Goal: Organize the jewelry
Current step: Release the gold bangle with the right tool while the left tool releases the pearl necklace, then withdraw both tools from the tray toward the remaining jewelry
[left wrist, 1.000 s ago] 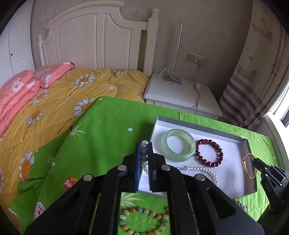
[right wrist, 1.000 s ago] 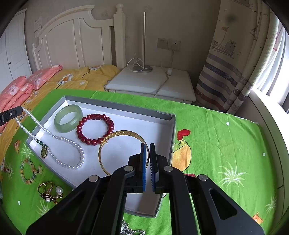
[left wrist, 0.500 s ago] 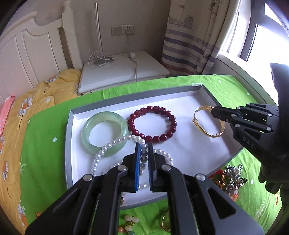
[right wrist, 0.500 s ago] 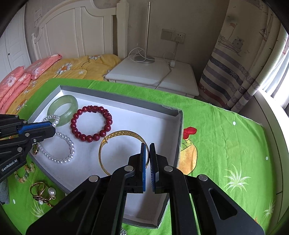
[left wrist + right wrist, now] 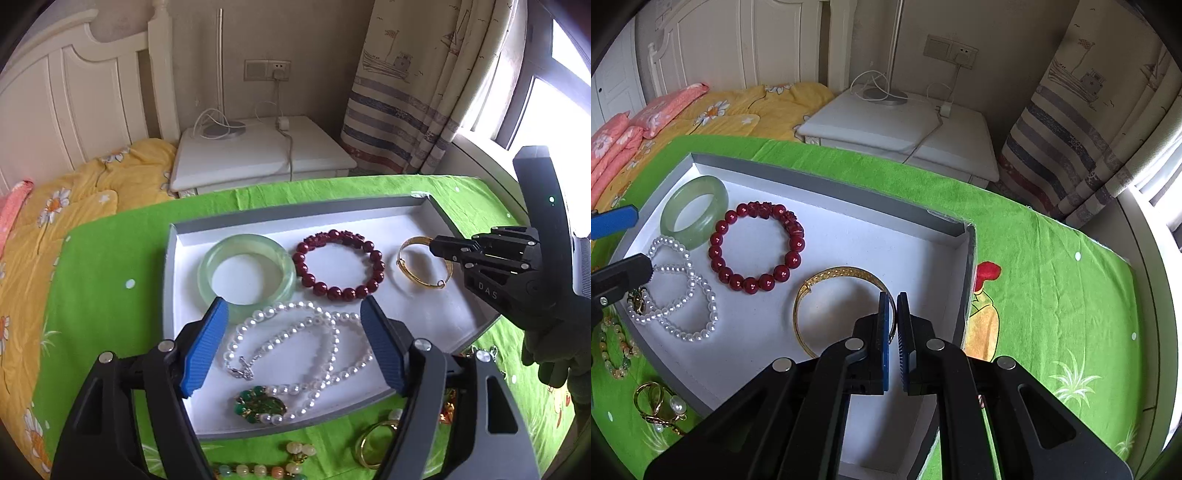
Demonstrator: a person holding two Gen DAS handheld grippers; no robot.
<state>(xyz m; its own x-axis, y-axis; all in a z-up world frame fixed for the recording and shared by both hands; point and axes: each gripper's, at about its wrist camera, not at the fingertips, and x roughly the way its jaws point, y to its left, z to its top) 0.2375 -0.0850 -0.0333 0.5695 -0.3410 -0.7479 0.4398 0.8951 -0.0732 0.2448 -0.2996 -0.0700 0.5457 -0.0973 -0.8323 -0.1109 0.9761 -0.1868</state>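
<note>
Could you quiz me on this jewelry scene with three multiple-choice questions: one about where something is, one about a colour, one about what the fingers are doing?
1. Where does the pearl necklace lie?
A. On the bed
B. In the white tray
C. On the nightstand

2. What colour is the beaded bracelet between the jade bangle and the gold bangle?
A. Dark red
B. Blue
C. Black

3. What is the right gripper doing?
A. Standing wide open over the cloth
B. Holding the jade bangle
C. Shut on the gold bangle

Answers:
1 B: the pearls rest on the tray's white floor, between the opening fingers of the left gripper, which do not touch them.
2 A: its round beads are deep red.
3 C: its fingers pinch the gold band's rim.
</note>
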